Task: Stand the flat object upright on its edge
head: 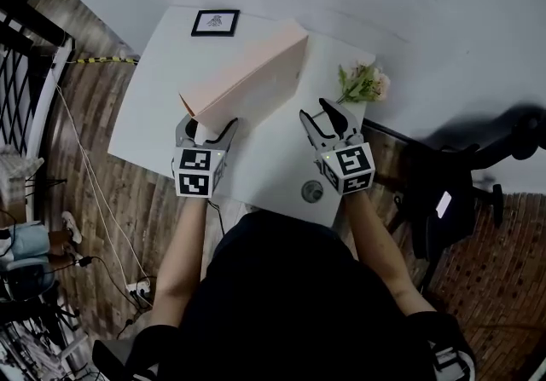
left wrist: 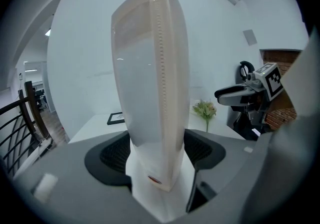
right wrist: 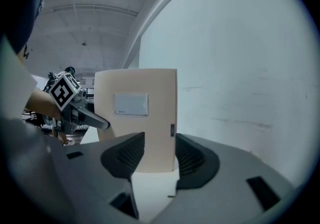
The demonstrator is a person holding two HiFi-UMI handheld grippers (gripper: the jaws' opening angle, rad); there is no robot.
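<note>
A pale pink flat box (head: 252, 77) stands on its long edge on the white table (head: 149, 115), running from near left to far right. My left gripper (head: 207, 128) is shut on the box's near end. In the left gripper view the narrow end of the box (left wrist: 150, 92) rises between the two dark pads, which touch it on both sides. My right gripper (head: 328, 115) is open to the right of the box and apart from it. In the right gripper view the broad face of the box (right wrist: 135, 128), with a grey label, shows beyond the parted jaws (right wrist: 159, 153).
A small framed picture (head: 215, 22) sits at the table's far edge. A sprig of flowers (head: 363, 83) lies at the right edge. A round grey disc (head: 312, 192) lies near the front edge. A black chair (head: 478, 175) stands to the right, and a railing (head: 17, 72) runs on the left.
</note>
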